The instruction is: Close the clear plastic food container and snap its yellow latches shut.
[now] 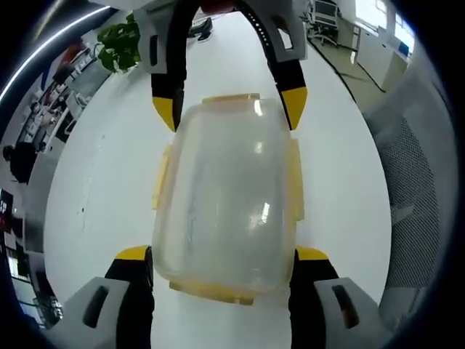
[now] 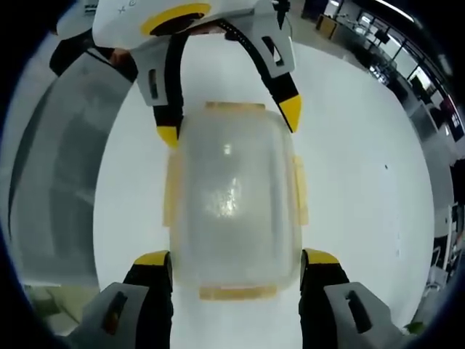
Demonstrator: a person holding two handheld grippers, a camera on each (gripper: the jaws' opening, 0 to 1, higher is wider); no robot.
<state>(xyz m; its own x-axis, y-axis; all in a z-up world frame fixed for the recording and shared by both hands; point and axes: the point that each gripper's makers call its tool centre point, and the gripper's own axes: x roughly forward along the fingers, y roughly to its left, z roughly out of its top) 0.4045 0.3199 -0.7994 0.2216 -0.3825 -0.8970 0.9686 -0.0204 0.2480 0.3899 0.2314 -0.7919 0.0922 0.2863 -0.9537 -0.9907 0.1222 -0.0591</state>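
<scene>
White tabletop [image 1: 341,145] carries the lidded container [image 1: 227,193], both spread-jawed grippers, left [image 1: 221,254] and right [image 2: 236,258], bracketing its ends without gripping; press each yellow latch [image 1: 161,178] squarely.

A white table [image 1: 218,65] carries the clear plastic container [image 1: 225,196] with yellow latches [image 1: 161,178]

The clear container [image 1: 227,196] sits on the white table [image 1: 109,182], hemmed at both ends by the left gripper [image 1: 222,265] and right gripper [image 1: 229,109], jaws spread wide. Bare table lies open along its 2 long sides. A mesh chair [image 1: 414,189] stands beyond the table edge.
</scene>
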